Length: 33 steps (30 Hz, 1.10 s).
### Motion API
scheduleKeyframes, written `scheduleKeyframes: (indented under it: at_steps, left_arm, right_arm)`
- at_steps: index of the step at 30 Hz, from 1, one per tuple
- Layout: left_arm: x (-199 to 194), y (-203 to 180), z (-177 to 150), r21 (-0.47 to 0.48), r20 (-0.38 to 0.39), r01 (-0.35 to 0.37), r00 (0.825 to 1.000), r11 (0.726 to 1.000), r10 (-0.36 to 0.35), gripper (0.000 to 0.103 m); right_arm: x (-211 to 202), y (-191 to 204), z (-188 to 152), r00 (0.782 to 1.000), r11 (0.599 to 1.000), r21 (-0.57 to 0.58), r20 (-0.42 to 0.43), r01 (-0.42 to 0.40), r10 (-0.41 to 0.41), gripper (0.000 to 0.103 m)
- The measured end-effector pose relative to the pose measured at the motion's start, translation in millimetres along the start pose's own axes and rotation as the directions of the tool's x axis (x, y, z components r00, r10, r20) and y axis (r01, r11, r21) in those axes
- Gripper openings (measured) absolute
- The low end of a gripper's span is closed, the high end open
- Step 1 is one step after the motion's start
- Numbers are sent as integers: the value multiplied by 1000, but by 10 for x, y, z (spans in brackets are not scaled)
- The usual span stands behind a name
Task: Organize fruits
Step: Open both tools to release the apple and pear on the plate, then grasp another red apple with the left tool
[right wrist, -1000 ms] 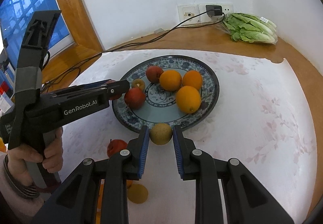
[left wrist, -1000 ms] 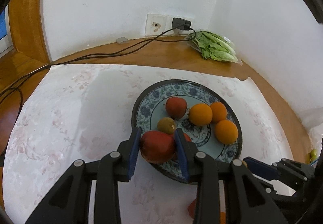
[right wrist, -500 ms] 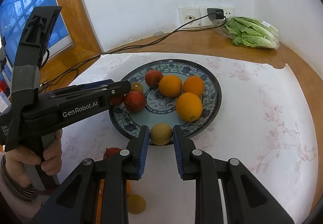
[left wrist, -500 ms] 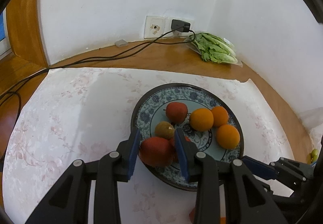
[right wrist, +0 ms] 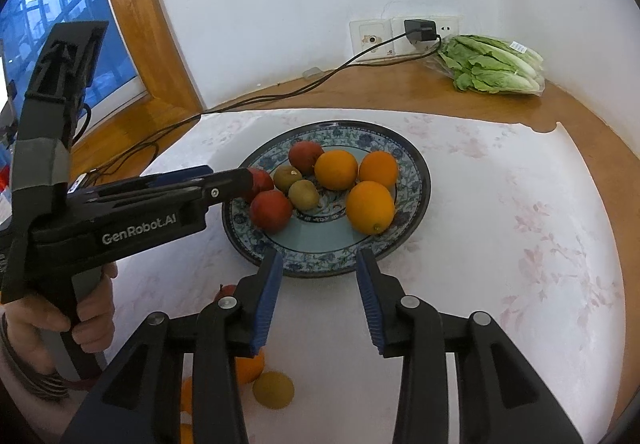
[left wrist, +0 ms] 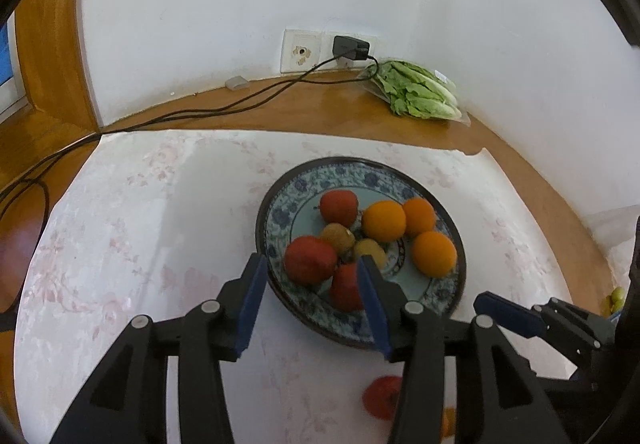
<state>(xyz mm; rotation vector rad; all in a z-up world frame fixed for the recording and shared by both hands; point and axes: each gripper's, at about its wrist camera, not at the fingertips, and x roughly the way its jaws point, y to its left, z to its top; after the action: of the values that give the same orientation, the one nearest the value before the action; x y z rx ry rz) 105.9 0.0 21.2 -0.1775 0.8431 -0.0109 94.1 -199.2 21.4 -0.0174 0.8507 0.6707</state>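
A blue-patterned plate (right wrist: 416,171) (left wrist: 276,219) holds three oranges (right wrist: 370,205), red apples (right wrist: 271,211) and two brownish-yellow fruits (right wrist: 304,194). My left gripper (left wrist: 310,276) is open and empty above the plate's near-left rim, with a red apple (left wrist: 310,260) lying on the plate between its fingers. My right gripper (right wrist: 318,264) is open and empty at the plate's near rim. The left gripper shows in the right wrist view (right wrist: 224,183), and the right gripper's blue finger shows in the left wrist view (left wrist: 508,314).
Loose fruit lies on the white cloth near me: a yellow fruit (right wrist: 273,390), an orange (right wrist: 248,366) and a red apple (left wrist: 380,396). A bag of lettuce (right wrist: 492,65) lies by the wall. A charger cable (right wrist: 256,97) crosses the wooden table.
Both grippers opened. The left one let go of the red apple on the plate; the right one let go of the brownish-yellow fruit, which now lies on the plate. Both pulled back.
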Motion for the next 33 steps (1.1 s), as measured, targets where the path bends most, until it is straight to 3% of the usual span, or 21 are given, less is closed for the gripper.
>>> scheduleKeyframes:
  at_steps: [16, 33]
  left_arm:
    - [-161, -164, -285, -26, -104, 44, 993, 999, -47, 49]
    - [-164, -353, -494, -25, -166, 62, 984, 998, -65, 49]
  right_arm:
    - [-234, -47, -140, 1000, 999, 35, 5, 4, -5, 40]
    - [-378, -147, -301, 1000, 998, 66, -2, 12, -12, 40]
